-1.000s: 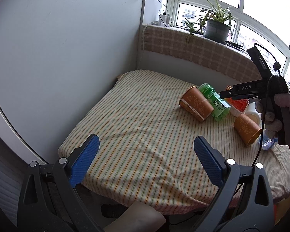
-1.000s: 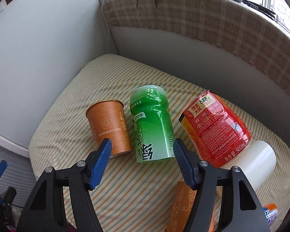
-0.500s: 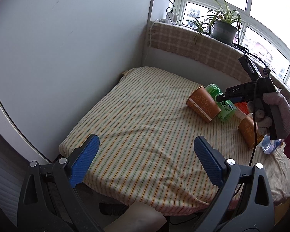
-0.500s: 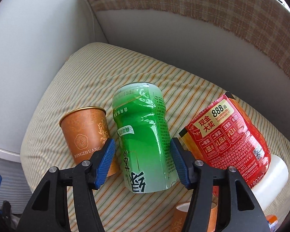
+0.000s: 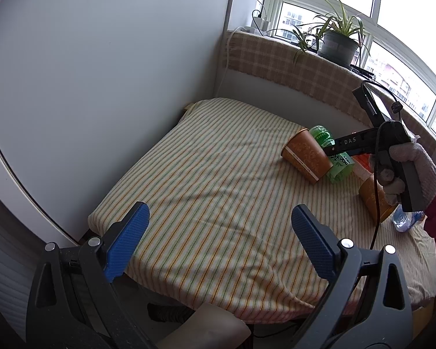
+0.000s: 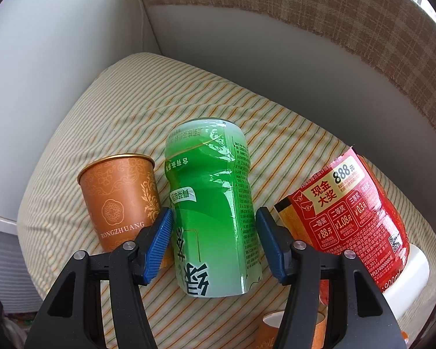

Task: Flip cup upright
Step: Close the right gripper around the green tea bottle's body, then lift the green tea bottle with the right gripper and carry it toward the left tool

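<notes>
A green plastic cup (image 6: 212,209) lies on its side on the striped cloth; it also shows in the left wrist view (image 5: 331,151). My right gripper (image 6: 213,241) is open, with one blue pad on each side of the green cup's body, close to it. An orange paper cup (image 6: 120,200) lies on its side just left of it, also in the left wrist view (image 5: 306,157). My left gripper (image 5: 216,244) is open and empty, low over the table's near edge, far from the cups.
A red-labelled cup (image 6: 354,212) lies to the right of the green one, with a white cup (image 6: 409,273) beside it. A second orange cup (image 5: 373,197) and a clear bottle (image 5: 404,221) lie at the right. The wall (image 5: 101,72) stands left; a potted plant (image 5: 338,43) is on the sill.
My right gripper has moved forward and down so its pads now flank the green cup. My left gripper has drawn back a little.
</notes>
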Motion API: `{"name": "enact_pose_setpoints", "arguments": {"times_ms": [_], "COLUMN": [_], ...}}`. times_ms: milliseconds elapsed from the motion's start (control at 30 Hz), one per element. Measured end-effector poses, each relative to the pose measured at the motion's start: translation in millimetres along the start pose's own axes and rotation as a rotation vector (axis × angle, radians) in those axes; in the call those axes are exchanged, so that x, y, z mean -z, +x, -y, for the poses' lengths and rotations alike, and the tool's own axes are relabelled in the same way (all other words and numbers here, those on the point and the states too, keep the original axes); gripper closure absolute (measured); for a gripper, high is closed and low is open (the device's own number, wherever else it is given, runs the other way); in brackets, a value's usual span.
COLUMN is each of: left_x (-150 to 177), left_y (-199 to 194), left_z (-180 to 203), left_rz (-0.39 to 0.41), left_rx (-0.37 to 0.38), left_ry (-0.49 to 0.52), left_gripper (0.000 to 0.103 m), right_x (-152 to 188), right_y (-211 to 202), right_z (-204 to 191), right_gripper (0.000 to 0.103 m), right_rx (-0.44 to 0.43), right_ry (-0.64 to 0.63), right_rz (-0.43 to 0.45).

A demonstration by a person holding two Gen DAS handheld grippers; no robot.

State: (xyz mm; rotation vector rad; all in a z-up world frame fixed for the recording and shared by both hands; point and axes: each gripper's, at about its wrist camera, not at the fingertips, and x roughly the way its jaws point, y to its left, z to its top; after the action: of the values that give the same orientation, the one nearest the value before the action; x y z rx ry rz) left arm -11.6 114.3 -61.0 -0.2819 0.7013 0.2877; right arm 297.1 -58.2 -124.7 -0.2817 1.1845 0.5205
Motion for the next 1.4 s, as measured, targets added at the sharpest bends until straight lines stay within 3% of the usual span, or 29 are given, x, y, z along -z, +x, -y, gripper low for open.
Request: {"name": "enact_pose_setpoints", "arguments": {"times_ms": [767, 1400], "left_x": [1, 3], "left_y": [-12, -14], "left_z": [1, 8], "left_rz": [0.017, 0.016], "left_rx": [0.004, 0.021], "left_ry": [-0.005, 0.003], "left_gripper": [0.003, 0.003], "right_x": [14, 49], "right_y": [-36, -68], "right_z": [-5, -8], "right_gripper": [0.055, 0.057], "right_rx": [-0.021, -0.037], "right_ry": [0.006, -0.010], "right_rz": [0.092, 0.112]}}
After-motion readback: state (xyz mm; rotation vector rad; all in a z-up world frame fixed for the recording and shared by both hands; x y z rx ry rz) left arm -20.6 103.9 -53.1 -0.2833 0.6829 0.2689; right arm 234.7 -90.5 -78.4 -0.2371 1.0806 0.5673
